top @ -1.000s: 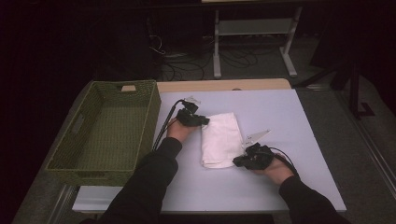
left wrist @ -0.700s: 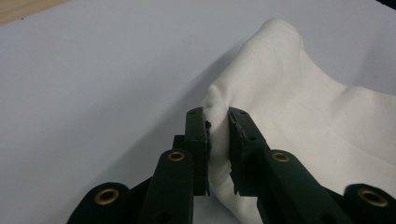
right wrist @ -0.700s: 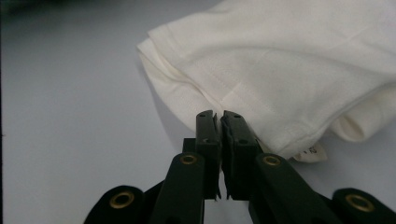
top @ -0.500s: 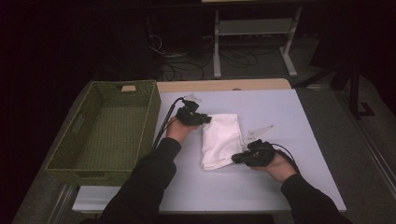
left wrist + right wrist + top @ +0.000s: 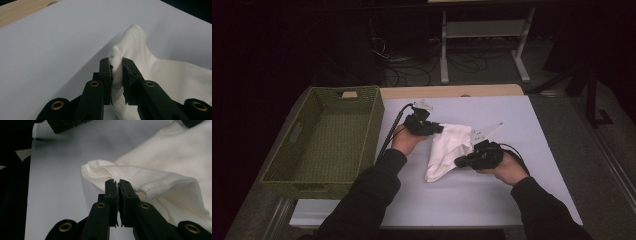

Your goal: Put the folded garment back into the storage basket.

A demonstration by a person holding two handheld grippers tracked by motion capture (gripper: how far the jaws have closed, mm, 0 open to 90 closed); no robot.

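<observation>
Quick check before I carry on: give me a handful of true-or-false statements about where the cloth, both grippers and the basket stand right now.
1. The left gripper is shut on the white cloth. True.
2. The right gripper stands open, clear of the cloth. False: its jaws are pinched shut on a folded edge of the cloth.
3. The cloth lies inside the green woven basket. False: it is on the white table surface, to the right of the basket, partly lifted between the grippers.
4. In the high view the basket holds nothing. True.
5. The cloth lies flat and neatly folded. False: it is bunched and hangs between the two grips, one end drooping to the table.
</observation>
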